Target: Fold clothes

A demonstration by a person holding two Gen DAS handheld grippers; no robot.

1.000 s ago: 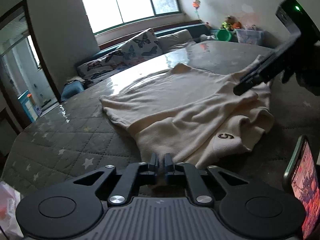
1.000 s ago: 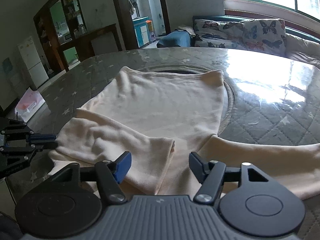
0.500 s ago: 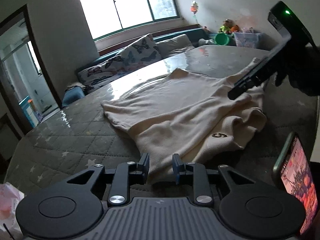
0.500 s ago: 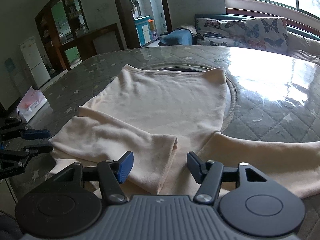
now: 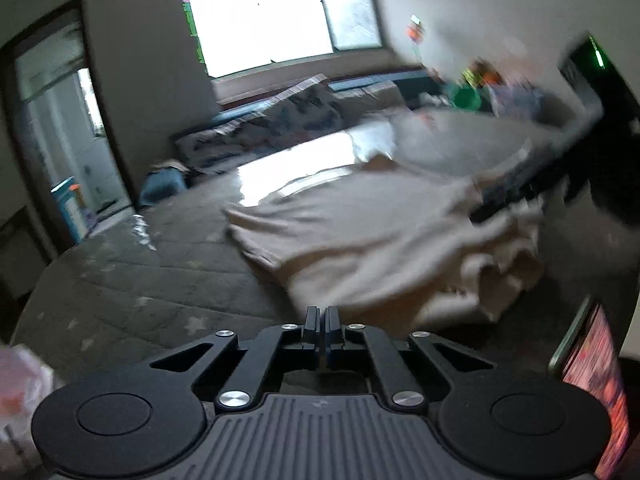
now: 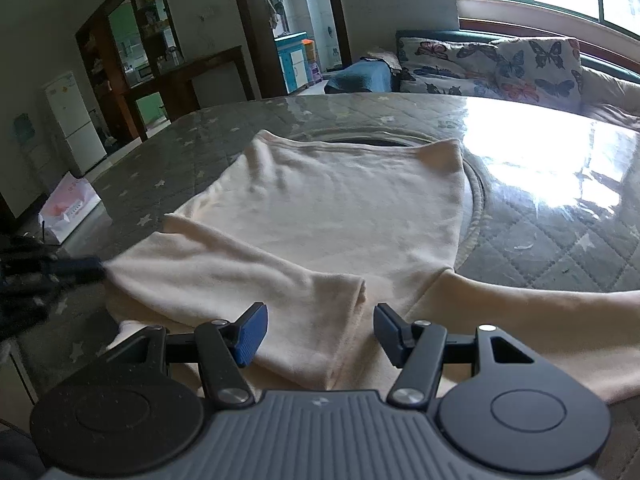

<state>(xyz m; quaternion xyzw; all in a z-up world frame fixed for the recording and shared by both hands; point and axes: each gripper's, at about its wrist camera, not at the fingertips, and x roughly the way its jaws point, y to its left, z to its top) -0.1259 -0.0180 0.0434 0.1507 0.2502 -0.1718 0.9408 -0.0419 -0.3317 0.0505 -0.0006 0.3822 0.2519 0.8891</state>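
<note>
While left jaws pinch sweater [image 6: 336, 200] edge, right jaws straddle sleeve [image 6: 224, 276]

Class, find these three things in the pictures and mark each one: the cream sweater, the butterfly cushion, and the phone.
Sweater [image 6: 340, 208]: right wrist view, on the flat body panel.
Butterfly cushion [image 6: 536, 68]: right wrist view, on its printed front.
Phone [image 5: 596, 384]: left wrist view, on its lit screen.

Left gripper [image 5: 322, 317] jaws reclosed on sweater [image 5: 372, 240] edge
</note>
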